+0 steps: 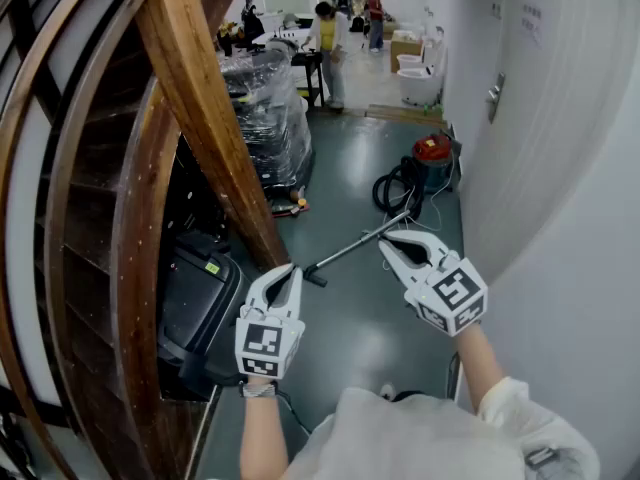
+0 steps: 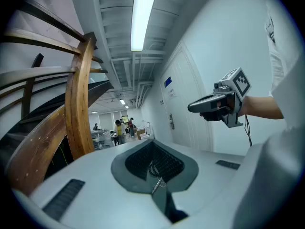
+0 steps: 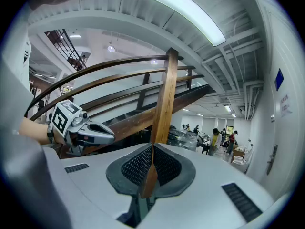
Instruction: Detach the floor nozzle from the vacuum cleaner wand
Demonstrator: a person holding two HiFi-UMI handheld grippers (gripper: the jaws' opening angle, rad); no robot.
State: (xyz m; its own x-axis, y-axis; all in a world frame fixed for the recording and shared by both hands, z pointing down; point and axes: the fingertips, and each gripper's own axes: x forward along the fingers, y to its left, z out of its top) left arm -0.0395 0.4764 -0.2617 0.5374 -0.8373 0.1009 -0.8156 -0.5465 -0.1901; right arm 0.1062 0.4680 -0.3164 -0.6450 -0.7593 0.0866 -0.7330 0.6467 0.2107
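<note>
Two white two-jaw grippers are held level out front, both empty: the left gripper (image 1: 288, 271) has its jaws shut tight together w/ nothing btwn them, and the right gripper (image 1: 390, 247) is likewise closed pad to pad, nothing held.

The slim silver vacuum wand (image 1: 360, 244) lies on the glossy grey-green floor (image 1: 350, 338), slanting from 1 o'clock down to 7 o'clock in the head view. Its low end, w/ the small dark floor nozzle (image 1: 316, 276), shows btwn the two grippers' tips in that view, down on the floor, untouched by either.

The wand's upper end meets the coiled black hose (image 1: 392, 190). The red-lidded canister vacuum (image 1: 433, 156) stands just past it at 1 o'clock, near the white wall (image 1: 560, 168).

The slanted brown wooden stair beam (image 1: 200, 108) is at 11 o'clock, w/ the plastic-wrapped dark pallet stack (image 1: 265, 108) behind it at 12. The black boxy case (image 1: 200, 293) sits at 9 o'clock of the left gripper. Several ppl (image 1: 327, 38) stand far off at 12 o'clock.
</note>
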